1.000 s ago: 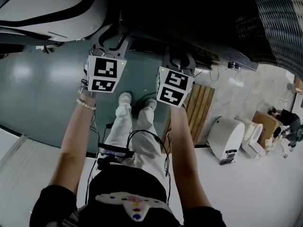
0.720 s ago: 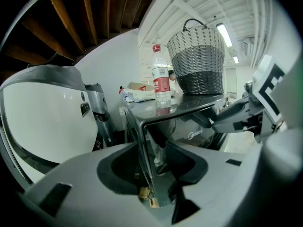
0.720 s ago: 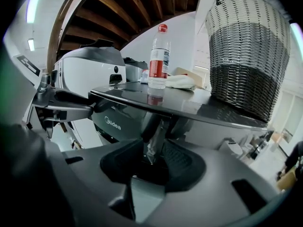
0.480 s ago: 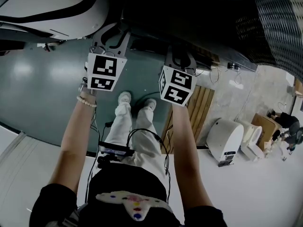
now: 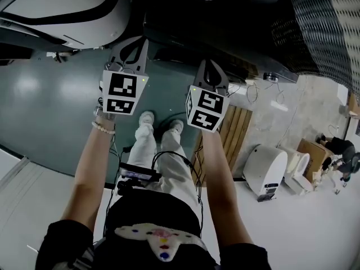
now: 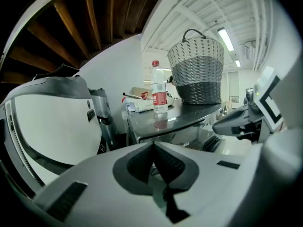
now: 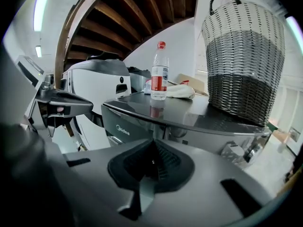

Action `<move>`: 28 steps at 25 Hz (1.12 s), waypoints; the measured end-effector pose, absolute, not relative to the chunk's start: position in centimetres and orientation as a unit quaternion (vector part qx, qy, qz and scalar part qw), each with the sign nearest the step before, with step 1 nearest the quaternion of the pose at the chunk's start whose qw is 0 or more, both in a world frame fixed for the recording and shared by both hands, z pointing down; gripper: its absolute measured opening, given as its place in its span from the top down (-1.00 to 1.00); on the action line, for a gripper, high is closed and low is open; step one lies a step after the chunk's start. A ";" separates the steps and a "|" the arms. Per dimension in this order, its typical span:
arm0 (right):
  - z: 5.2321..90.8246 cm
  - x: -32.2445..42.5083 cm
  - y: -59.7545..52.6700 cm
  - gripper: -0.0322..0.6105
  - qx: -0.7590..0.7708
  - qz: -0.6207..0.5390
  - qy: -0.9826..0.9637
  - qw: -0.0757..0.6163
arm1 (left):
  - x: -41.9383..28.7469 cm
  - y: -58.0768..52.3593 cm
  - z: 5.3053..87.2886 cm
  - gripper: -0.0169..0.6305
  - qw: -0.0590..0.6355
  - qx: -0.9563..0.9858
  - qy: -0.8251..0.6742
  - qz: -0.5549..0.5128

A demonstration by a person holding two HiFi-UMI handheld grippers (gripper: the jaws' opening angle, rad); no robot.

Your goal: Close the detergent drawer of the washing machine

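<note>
The dark grey washing machine stands in front of me; its front bears "Midea" lettering. I cannot make out the detergent drawer or how it stands. My left gripper is shut, its pads meeting with nothing between them. My right gripper is also shut and empty, its pads pressed together. Both sets of jaws have just closed. Both hover short of the machine's front, side by side, touching nothing. Each shows in the other's view: the right gripper, the left gripper.
On the machine's top stand a water bottle, a woven basket and a crumpled cloth. A white rounded appliance sits to the left. A wooden pallet, a white unit and a person lie to the right.
Both grippers' jaws went from wide open to shut. Both hands rose a little toward the machine.
</note>
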State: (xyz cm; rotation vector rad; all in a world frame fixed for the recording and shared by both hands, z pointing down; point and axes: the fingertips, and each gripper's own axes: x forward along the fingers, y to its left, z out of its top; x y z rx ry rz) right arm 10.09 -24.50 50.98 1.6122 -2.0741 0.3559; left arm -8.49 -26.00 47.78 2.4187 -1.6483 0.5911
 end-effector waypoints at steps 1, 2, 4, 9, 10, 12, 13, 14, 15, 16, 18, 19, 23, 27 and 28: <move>50.5 10.0 -24.2 0.89 0.588 0.127 -0.762 0.241 | -8.2 -25.6 47.3 0.91 0.077 0.809 -0.549 0.195; 50.0 9.9 -23.9 0.89 0.586 0.124 -0.764 0.240 | -8.0 -25.3 46.8 0.91 0.077 0.810 -0.548 0.193; 49.0 9.7 -23.2 0.89 0.581 0.118 -0.771 0.234 | -7.6 -24.4 45.8 0.91 0.074 0.812 -0.547 0.189; 46.5 9.2 -21.1 0.89 0.568 0.113 -0.785 0.218 | -6.9 -22.1 43.7 0.91 0.076 0.810 -0.551 0.186; 46.0 9.2 -20.6 0.89 0.566 0.113 -0.788 0.216 | -6.7 -21.5 43.2 0.91 0.077 0.810 -0.551 0.184; 45.0 9.3 -19.7 0.89 0.561 0.110 -0.793 0.212 | -6.3 -20.5 42.4 0.91 0.076 0.811 -0.550 0.182; 44.5 9.3 -19.3 0.89 0.558 0.109 -0.796 0.210 | -6.2 -19.9 41.9 0.91 0.075 0.812 -0.550 0.181; 44.1 9.3 -18.9 0.89 0.554 0.107 -0.799 0.208 | -6.0 -19.4 41.5 0.91 0.074 0.812 -0.550 0.179; 43.6 9.3 -18.5 0.89 0.551 0.104 -0.802 0.206 | -5.8 -18.9 41.0 0.91 0.074 0.813 -0.550 0.177; 43.1 9.3 -18.1 0.89 0.548 0.102 -0.805 0.205 | -5.5 -18.4 40.5 0.91 0.074 0.814 -0.549 0.175; 42.2 9.6 -17.2 0.89 0.541 0.097 -0.810 0.203 | -5.0 -17.3 39.5 0.91 0.069 0.817 -0.546 0.175; 41.9 9.7 -16.9 0.89 0.538 0.095 -0.813 0.202 | -4.8 -16.7 39.1 0.91 0.065 0.817 -0.545 0.177; 40.7 10.3 -15.4 0.89 0.524 0.088 -0.822 0.203 | -4.5 -14.8 37.4 0.91 0.060 0.817 -0.547 0.174; 39.0 10.7 -14.0 0.89 0.513 0.079 -0.831 0.198 | -4.4 -13.5 35.4 0.91 0.055 0.815 -0.553 0.161; 38.5 10.8 -13.8 0.89 0.513 0.078 -0.833 0.193 | -4.3 -13.3 35.0 0.91 0.052 0.816 -0.553 0.160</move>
